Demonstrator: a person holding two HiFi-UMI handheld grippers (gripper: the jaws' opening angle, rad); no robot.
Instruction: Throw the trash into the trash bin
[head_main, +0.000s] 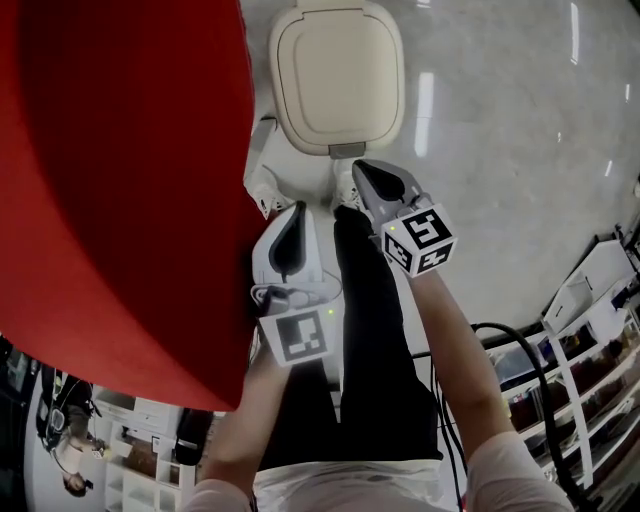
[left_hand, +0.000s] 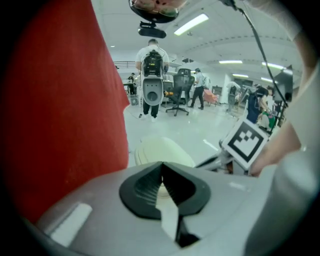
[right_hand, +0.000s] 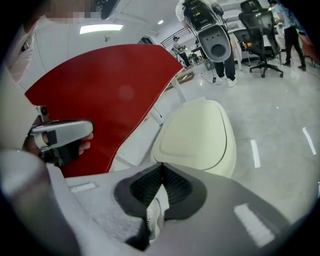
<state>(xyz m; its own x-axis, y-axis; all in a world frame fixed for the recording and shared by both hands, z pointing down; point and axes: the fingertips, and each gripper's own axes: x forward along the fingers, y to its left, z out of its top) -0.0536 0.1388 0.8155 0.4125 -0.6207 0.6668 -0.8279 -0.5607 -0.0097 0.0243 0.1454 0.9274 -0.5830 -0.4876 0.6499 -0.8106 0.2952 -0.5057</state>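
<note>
The cream trash bin (head_main: 336, 78) stands on the floor ahead of me with its lid down; it also shows as the bin (left_hand: 161, 150) and the bin (right_hand: 197, 135) in the two gripper views. My left gripper (head_main: 296, 210) hangs beside the red table edge, short of the bin, with its jaws shut and nothing between them. My right gripper (head_main: 360, 167) is a little farther forward, at the bin's near edge, jaws likewise shut and empty. In each gripper view the jaws meet, left gripper (left_hand: 161, 165) and right gripper (right_hand: 161, 165). No trash is in view.
A big red table top (head_main: 120, 180) fills the left side, close to the left gripper. My black-trousered legs (head_main: 370, 340) and white shoes stand just behind the bin. Shelving (head_main: 590, 330) and a black cable (head_main: 530, 360) are at the right. People and office chairs (left_hand: 180, 97) are far off.
</note>
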